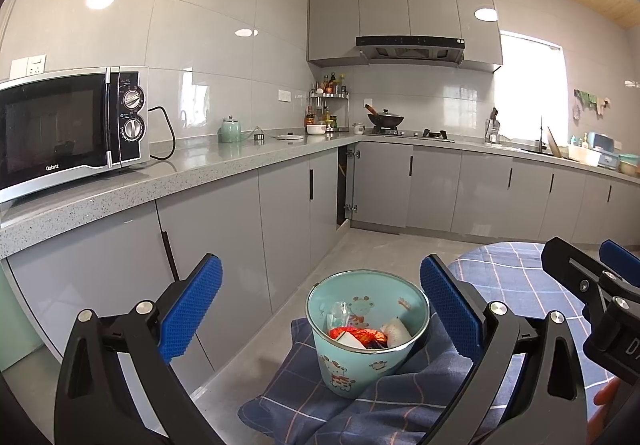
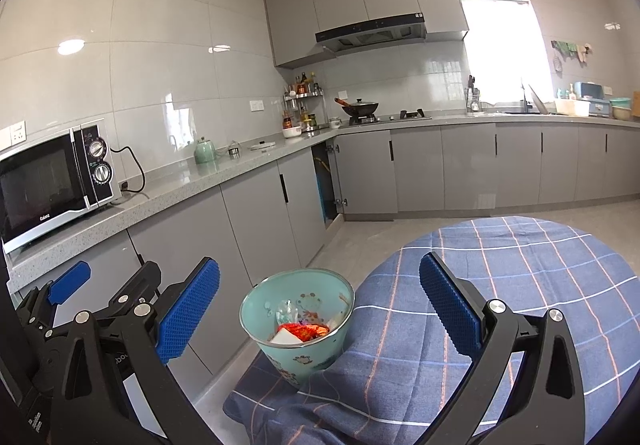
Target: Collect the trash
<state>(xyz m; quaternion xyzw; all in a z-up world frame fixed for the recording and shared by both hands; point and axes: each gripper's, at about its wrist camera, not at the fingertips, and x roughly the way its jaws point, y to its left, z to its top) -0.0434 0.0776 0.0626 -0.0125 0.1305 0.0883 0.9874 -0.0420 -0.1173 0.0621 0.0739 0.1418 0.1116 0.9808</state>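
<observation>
A small teal cartoon-printed bin stands at the left edge of a round table covered by a blue plaid cloth. Inside lie a red wrapper, white paper scraps and a clear plastic piece. My left gripper is open, its blue pads either side of the bin and nearer to me, holding nothing. My right gripper is open too, above the table edge just right of the bin. Each gripper shows at the edge of the other's view.
A grey L-shaped counter runs along the left and back walls with a microwave, kettle, spice rack, wok on the stove and sink. One lower cabinet door in the corner stands ajar. Grey floor lies between table and cabinets.
</observation>
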